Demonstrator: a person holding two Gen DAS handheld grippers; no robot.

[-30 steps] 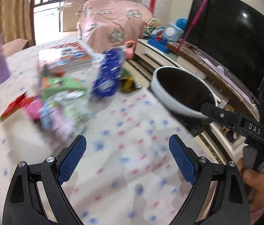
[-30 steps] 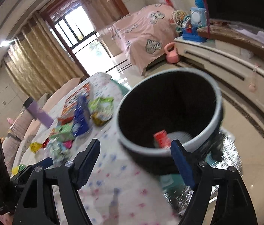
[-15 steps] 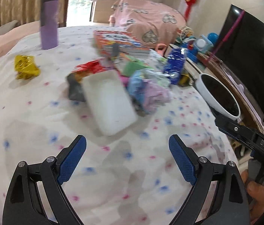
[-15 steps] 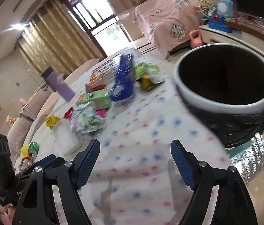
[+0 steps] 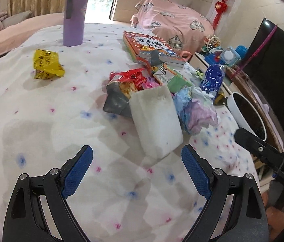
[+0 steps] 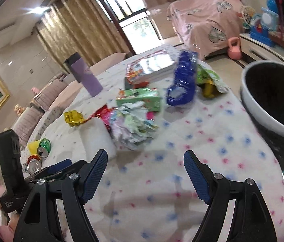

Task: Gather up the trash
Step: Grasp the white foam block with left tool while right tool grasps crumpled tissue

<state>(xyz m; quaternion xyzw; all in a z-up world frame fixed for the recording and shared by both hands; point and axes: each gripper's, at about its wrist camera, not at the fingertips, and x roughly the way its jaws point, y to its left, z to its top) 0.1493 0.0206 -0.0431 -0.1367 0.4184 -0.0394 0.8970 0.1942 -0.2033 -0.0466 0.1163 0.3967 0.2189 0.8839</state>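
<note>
My left gripper [image 5: 137, 162] is open and empty above the spotted tablecloth [image 5: 41, 131], just short of a white foam block [image 5: 156, 121]. Behind the block lies a pile of trash: a grey snack bag [image 5: 117, 98], a red wrapper [image 5: 129, 76], crumpled pastel paper [image 5: 196, 109], a green carton [image 5: 174, 78] and a blue bag [image 5: 212, 78]. A yellow wrapper [image 5: 46, 64] lies apart at the left. My right gripper [image 6: 146, 169] is open and empty over the cloth, near the crumpled paper [image 6: 134, 125]. The black-lined bin [image 6: 273, 98] stands off the table's right edge.
A purple tumbler [image 5: 74, 14] stands at the far side. A picture book [image 5: 152, 48] lies behind the pile. Crushed cans [image 6: 39, 153] lie at the left edge in the right wrist view. A TV [image 5: 279, 64] and a toy-laden cabinet lie beyond the bin.
Both grippers have swung left, away from the bin and toward the trash pile. The foam block and the pile are now closer to my left gripper. Both jaws have stayed open.
</note>
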